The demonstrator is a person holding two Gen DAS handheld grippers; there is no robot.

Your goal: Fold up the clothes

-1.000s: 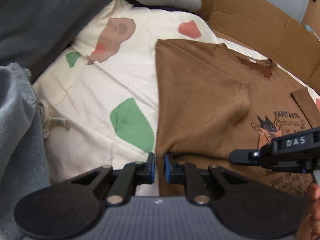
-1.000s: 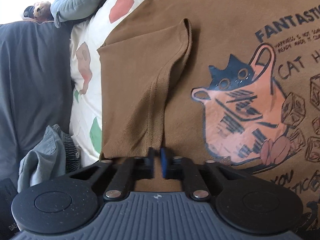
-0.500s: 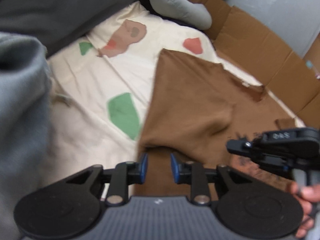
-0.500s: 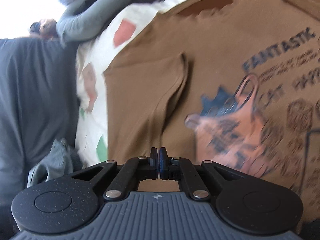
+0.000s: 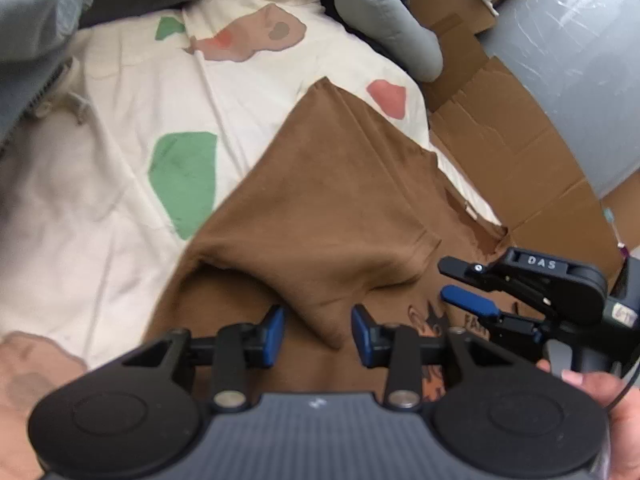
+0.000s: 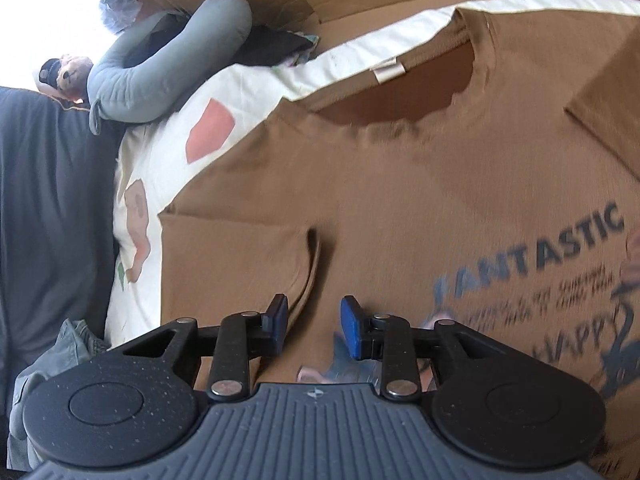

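Daylit, soft shadows, motion blur, fisheye edges.
Blown-out white up-left of the right gripper (image 6: pixel 312 322); shirt print (image 6: pixel 532 256) right of it smeared.

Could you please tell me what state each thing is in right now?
brown T-shirt: lying print side up, one side folded inward
left gripper: open, jaws just opened, folded edge lying loose between them
right gripper: open, jaws just opened, nothing held
patterned sheet: spread, wrinkled

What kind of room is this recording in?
Probably a bedroom, on a bed. The brown T-shirt lies on a cream sheet with coloured patches; a grey bolster pillow and a small teddy bear sit at its edge. Flattened cardboard lies alongside.
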